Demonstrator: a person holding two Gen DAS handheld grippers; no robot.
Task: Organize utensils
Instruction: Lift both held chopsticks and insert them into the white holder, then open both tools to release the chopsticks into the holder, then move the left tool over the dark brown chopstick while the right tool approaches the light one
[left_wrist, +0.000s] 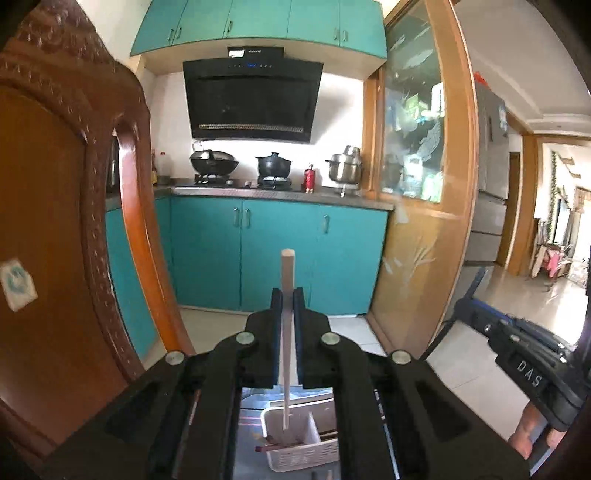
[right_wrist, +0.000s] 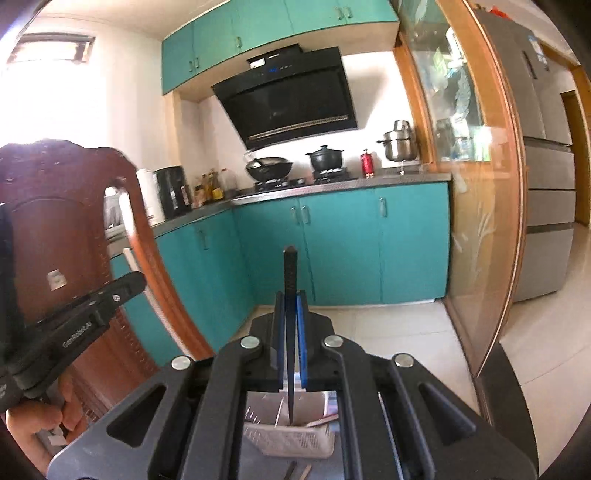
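Observation:
My left gripper (left_wrist: 287, 295) is shut on a pale wooden chopstick (left_wrist: 287, 273) that runs upright between the pads, its thick end up and its thin end hanging over a white slotted utensil basket (left_wrist: 306, 454). My right gripper (right_wrist: 290, 297) is shut on a black chopstick (right_wrist: 290, 269), likewise upright, its tip pointing down over the same white basket (right_wrist: 295, 441). Several other chopsticks (left_wrist: 273, 447) lie in the basket. Both grippers are held high, side by side; the right gripper (left_wrist: 524, 354) shows at the left view's right edge, the left gripper (right_wrist: 74, 325) at the right view's left edge.
A carved wooden chair back (left_wrist: 66, 206) stands close on the left. Ahead is a kitchen with teal cabinets (left_wrist: 273, 247), a stove with pots (left_wrist: 273, 164) and a black range hood (left_wrist: 251, 99). A wooden-framed glass door (right_wrist: 476, 184) and a grey fridge (right_wrist: 546, 177) are at right. A person's hand (right_wrist: 33, 421) holds the left gripper.

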